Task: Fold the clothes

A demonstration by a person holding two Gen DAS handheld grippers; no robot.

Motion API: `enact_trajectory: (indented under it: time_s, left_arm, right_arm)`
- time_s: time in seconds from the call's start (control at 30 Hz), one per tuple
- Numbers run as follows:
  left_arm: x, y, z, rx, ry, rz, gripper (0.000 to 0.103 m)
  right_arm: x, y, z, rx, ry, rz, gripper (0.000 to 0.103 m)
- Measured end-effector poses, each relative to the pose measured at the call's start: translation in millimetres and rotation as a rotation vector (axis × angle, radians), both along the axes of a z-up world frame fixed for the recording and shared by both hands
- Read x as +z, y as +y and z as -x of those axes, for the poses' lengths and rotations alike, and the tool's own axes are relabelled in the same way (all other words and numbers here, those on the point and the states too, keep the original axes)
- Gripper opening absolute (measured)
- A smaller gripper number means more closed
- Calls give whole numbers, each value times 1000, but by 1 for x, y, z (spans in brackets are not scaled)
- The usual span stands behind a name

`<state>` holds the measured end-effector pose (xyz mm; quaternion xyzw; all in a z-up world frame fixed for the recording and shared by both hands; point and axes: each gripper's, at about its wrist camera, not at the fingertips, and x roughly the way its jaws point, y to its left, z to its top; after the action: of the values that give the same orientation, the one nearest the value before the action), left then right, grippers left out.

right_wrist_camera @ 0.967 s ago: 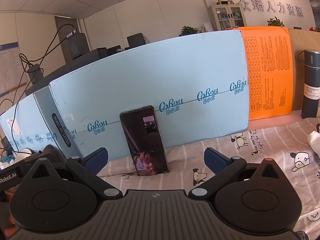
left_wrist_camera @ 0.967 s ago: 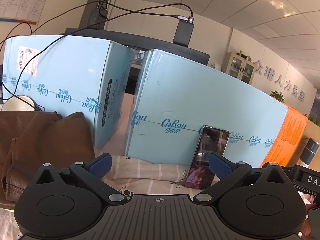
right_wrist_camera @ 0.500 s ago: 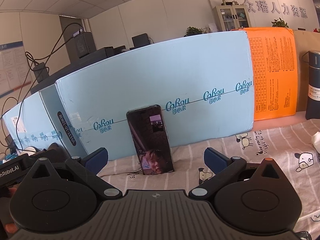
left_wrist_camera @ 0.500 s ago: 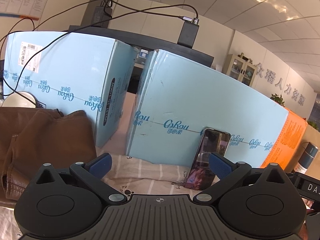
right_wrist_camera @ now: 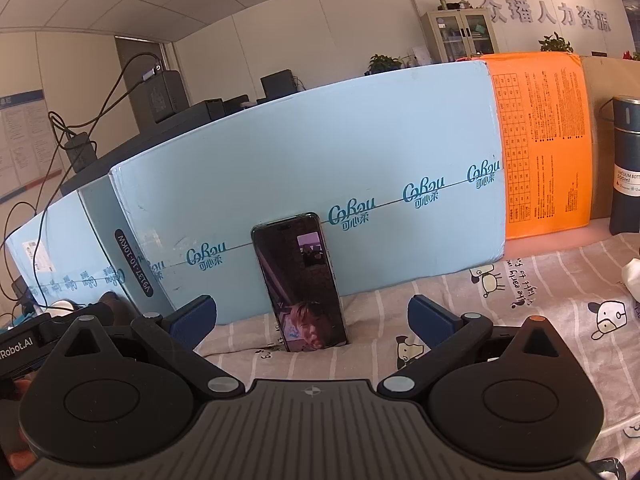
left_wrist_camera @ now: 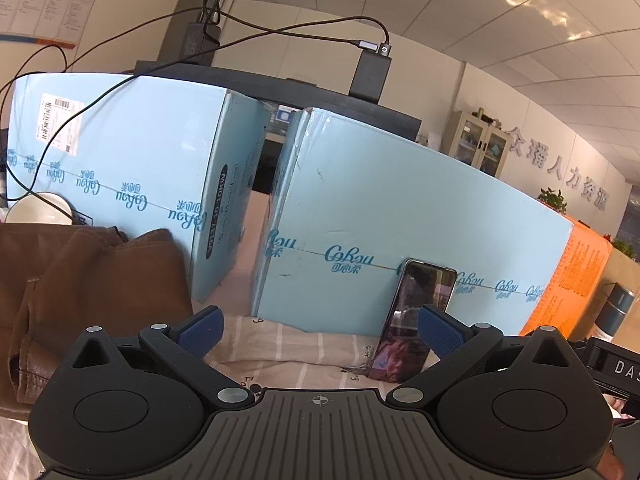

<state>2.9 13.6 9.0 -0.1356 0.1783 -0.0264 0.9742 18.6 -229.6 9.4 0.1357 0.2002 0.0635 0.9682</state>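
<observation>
Left wrist view, nearest: left gripper [left_wrist_camera: 319, 330] at 6 o'clock, black body, blue-padded fingers [left_wrist_camera: 200, 330] spread wide, pinching nothing. Just past the fingers, striped cartoon-print cloth [left_wrist_camera: 280, 344] covering the surface. At 9 o'clock, brown leather-like garment [left_wrist_camera: 92, 288] heaped on the surface, clear of the fingers, leaning against a pale blue carton [left_wrist_camera: 120, 168]. At 3 o'clock, dark phone [left_wrist_camera: 416, 320] propped upright against a second, longer blue carton [left_wrist_camera: 400, 232], partly behind the right-hand finger. At far 3 o'clock edge, part of the other gripper's black body. Beyond, black cables [left_wrist_camera: 280, 32] draped over a dark partition, then a glass-door cabinet [left_wrist_camera: 480, 148] against the back wall.

Right wrist view, nearest: right gripper [right_wrist_camera: 312, 320] at 6 o'clock, blue fingers [right_wrist_camera: 432, 320] likewise spread wide, empty. Directly ahead at 12 o'clock between the fingers, phone [right_wrist_camera: 300, 284] standing on the printed cloth [right_wrist_camera: 520, 312], tilted back against the blue carton [right_wrist_camera: 320, 160]. At 9 o'clock, a sliver of the brown garment [right_wrist_camera: 110, 300] behind the other gripper's body, mostly hidden. At 2 o'clock, orange panel [right_wrist_camera: 540, 140] adjoining the blue carton; at 3 o'clock, dark vacuum bottle [right_wrist_camera: 626, 168] upright. Farther, potted plants and cabinet [right_wrist_camera: 460, 36] at the wall.
</observation>
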Motion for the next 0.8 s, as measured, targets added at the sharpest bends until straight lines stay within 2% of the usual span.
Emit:
enact_trajectory:
  time_s: [0.8]
  left_arm:
    - [7,1,8,2,-31,3,103]
  right_arm:
    - [8,-5,12,-8,-50,-1,103]
